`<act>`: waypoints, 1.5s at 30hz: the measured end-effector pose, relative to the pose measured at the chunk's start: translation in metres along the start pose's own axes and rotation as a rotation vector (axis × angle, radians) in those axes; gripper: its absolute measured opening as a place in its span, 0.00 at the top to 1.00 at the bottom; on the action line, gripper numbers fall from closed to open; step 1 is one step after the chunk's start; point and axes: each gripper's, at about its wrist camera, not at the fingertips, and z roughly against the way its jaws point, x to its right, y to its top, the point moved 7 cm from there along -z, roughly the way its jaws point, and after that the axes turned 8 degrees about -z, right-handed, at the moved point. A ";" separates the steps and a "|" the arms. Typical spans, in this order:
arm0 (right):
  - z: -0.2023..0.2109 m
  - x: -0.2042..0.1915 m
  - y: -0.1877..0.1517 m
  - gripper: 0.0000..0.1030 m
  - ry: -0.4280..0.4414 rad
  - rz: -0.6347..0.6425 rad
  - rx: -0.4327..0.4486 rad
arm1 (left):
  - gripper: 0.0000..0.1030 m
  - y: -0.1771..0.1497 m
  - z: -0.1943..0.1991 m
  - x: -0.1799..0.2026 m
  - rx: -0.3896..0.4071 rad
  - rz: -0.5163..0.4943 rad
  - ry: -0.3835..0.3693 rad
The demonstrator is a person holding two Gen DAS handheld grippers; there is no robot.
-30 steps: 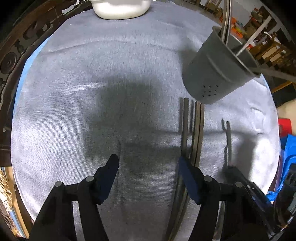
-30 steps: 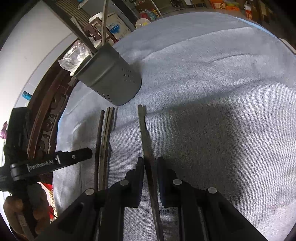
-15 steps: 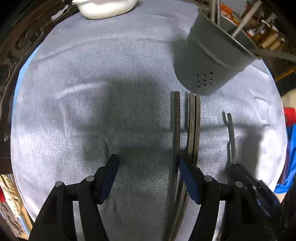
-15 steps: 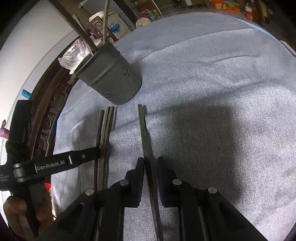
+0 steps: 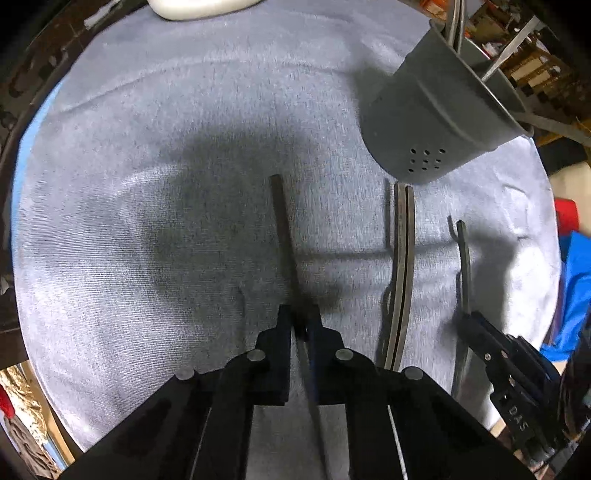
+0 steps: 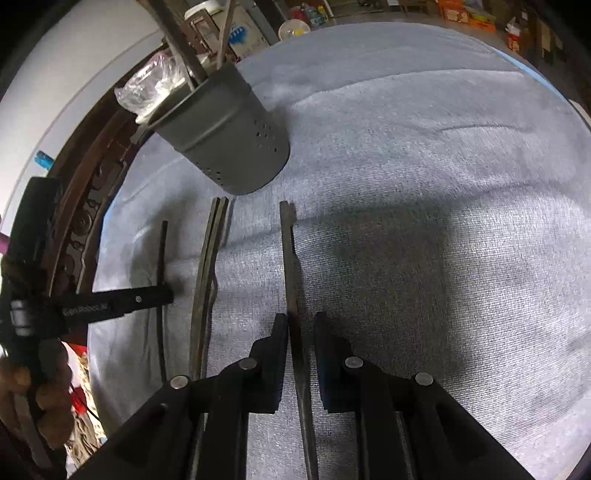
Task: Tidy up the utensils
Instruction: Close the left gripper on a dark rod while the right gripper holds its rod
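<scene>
A grey perforated utensil holder (image 5: 439, 110) (image 6: 229, 147) stands on the grey cloth with several handles sticking out of it. My left gripper (image 5: 299, 321) (image 6: 168, 291) points down and is shut on a thin dark stick-like utensil (image 5: 282, 229) (image 6: 161, 251). Two thin utensils (image 5: 402, 258) (image 6: 208, 258) lie side by side below the holder. To their right, my right gripper (image 6: 300, 321) (image 5: 471, 317) is shut on a flat metal utensil (image 6: 289, 254) (image 5: 463, 258). That utensil's tip points toward the holder and casts a shadow on the cloth.
The grey cloth (image 5: 147, 184) covers a round table with a dark carved wooden rim (image 6: 92, 221). A white container (image 5: 203, 7) sits at the far edge. A clear plastic bag (image 6: 155, 85) lies behind the holder. A hand (image 6: 40, 391) holds the left tool.
My left gripper closed on the thin dark utensil, which now sits apart from the pair, further left. The right gripper kept its hold and stayed put.
</scene>
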 end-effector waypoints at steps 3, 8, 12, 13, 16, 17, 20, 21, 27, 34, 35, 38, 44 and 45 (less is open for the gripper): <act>0.000 0.000 -0.003 0.89 0.006 -0.009 -0.027 | 0.94 0.003 0.008 -0.008 -0.006 -0.050 0.021; 0.000 0.001 -0.010 0.88 0.013 -0.049 -0.045 | 0.94 0.004 0.015 -0.012 -0.011 -0.163 0.126; -0.002 0.000 -0.006 0.87 -0.029 -0.052 -0.047 | 0.94 -0.003 -0.003 -0.010 -0.059 -0.194 0.147; -0.002 -0.001 -0.004 0.87 -0.045 -0.045 -0.052 | 0.94 -0.007 -0.004 -0.008 -0.048 -0.189 0.144; -0.001 -0.006 0.006 0.87 -0.084 -0.016 -0.052 | 0.92 -0.007 -0.007 -0.003 -0.051 -0.182 0.135; -0.002 -0.008 0.009 0.87 -0.098 -0.007 -0.056 | 0.92 -0.008 -0.005 -0.005 -0.051 -0.178 0.128; -0.013 -0.012 0.016 0.86 -0.132 0.015 -0.087 | 0.81 -0.002 -0.003 -0.007 -0.055 -0.178 0.088; -0.018 -0.014 0.018 0.86 -0.147 0.027 -0.098 | 0.70 -0.005 -0.003 -0.010 -0.056 -0.183 0.068; -0.025 -0.022 0.027 0.87 -0.177 0.075 -0.115 | 0.60 -0.005 -0.006 0.004 -0.045 -0.198 0.060; -0.022 -0.010 0.029 0.89 -0.163 0.042 -0.132 | 0.94 -0.002 -0.004 -0.029 -0.066 -0.148 0.005; -0.024 -0.011 0.029 0.88 -0.164 0.043 -0.142 | 0.94 -0.001 -0.005 -0.028 -0.072 -0.150 0.007; -0.029 -0.018 0.033 0.88 -0.202 0.087 -0.176 | 0.94 -0.001 -0.004 -0.029 -0.077 -0.166 0.036; -0.033 -0.022 0.036 0.92 -0.176 0.107 -0.179 | 0.94 0.004 -0.006 -0.012 -0.064 -0.189 0.047; -0.030 -0.020 0.032 0.93 -0.147 0.083 -0.169 | 0.94 0.000 -0.002 -0.009 -0.061 -0.188 0.044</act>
